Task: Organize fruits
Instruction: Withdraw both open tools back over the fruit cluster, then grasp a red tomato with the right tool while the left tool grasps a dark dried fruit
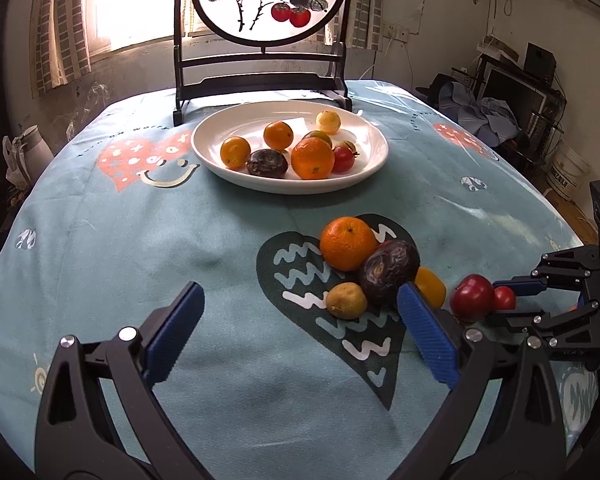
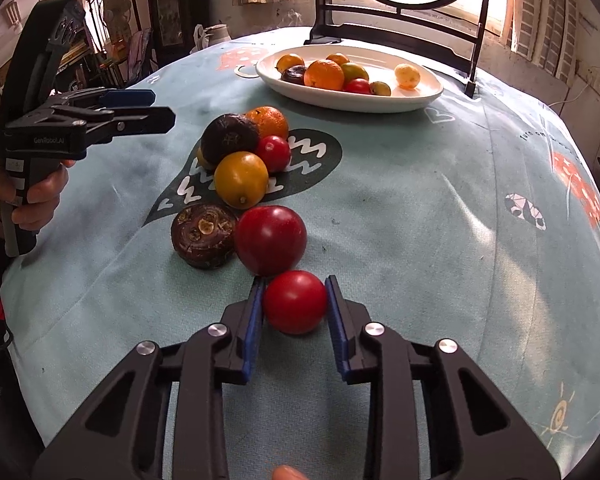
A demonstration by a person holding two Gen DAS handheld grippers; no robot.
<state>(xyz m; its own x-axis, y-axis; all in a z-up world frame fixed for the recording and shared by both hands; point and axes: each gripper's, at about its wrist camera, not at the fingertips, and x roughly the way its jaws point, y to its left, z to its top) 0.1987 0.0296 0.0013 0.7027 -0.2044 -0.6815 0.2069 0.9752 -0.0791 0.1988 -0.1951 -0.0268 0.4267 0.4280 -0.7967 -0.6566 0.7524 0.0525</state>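
My right gripper [image 2: 295, 280] is shut on a small red tomato [image 2: 295, 302] that rests on the blue tablecloth; both blue pads press its sides. A bigger red fruit [image 2: 270, 240] touches the tomato from behind. Beyond lie a brown wrinkled fruit [image 2: 203, 236], a yellow-orange fruit [image 2: 241, 179], a dark purple fruit [image 2: 229, 138] and an orange [image 2: 269, 120]. My left gripper [image 1: 300, 288] hangs open over the cloth, nothing between its fingers, just short of a small yellowish fruit [image 1: 346, 300]. The white plate [image 1: 284, 188] farther back holds several fruits.
A dark wooden stand [image 1: 260, 76] with a round painted screen rises behind the plate. The tablecloth [image 1: 140, 240] drops away at the table's rounded edges. A hand [image 2: 40, 192] grips the left gripper's handle at the left.
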